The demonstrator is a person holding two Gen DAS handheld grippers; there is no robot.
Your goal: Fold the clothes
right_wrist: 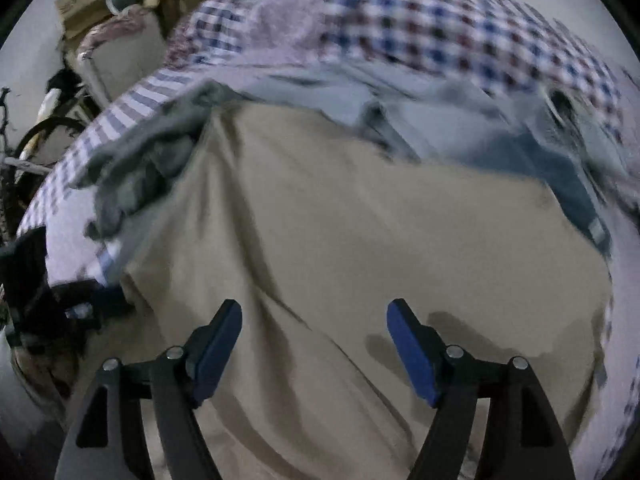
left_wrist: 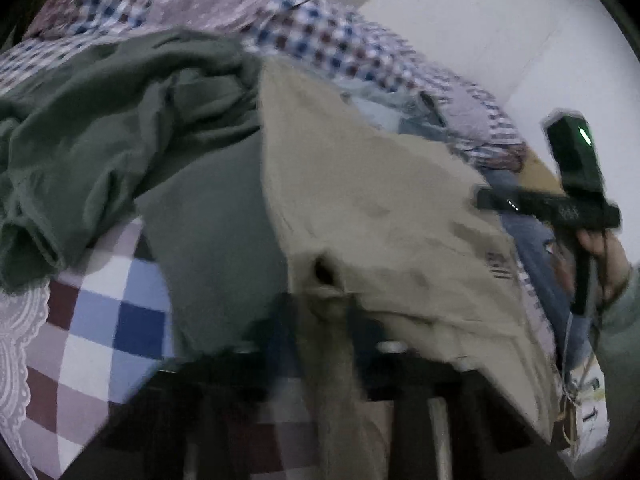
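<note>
Three garments share the bed, whose checked cover shows on every side: a beige garment spread across the middle, a green garment bunched at its left edge, and a pale blue denim piece crumpled beyond it. In the left wrist view a bunched part of the beige cloth runs down between the fingers of the left tool; it seems pinched there, probably so an edge can be lifted or drawn over, though blur and shadow hide the pads and I cannot tell for sure whether they are closed. The right tool hangs just above the beige cloth with its blue pads wide apart and nothing between them, seemingly placed to take hold. Whether the beige garment is partly folded is not clear. The green heap overlaps its edge and could drag along; cardboard boxes and clutter stand beside the bed.
</note>
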